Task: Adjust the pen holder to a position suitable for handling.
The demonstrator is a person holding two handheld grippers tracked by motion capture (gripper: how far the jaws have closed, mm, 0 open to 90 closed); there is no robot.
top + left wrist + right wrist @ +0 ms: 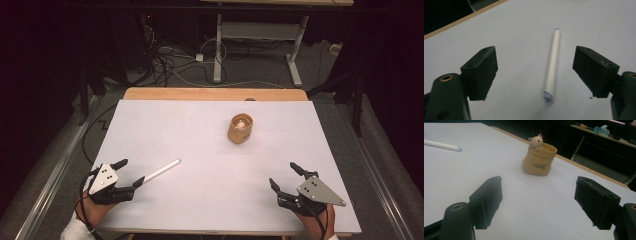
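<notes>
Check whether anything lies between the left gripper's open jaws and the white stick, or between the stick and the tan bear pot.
Nothing visible does. The white cylindrical stick lies flat between the open jaws of the left gripper, untouched. From it to the tan sack-shaped ceramic pot with a bear figure there is bare white table. The right gripper sits off to the side.

We've got a bench (210,190) with a plain white top and a strip of bare wood along its far edge, and sitting right on it are a white pen-like stick (161,172) lying flat near the left front and a little tan bear pot (240,128) standing upright toward the back.
</notes>
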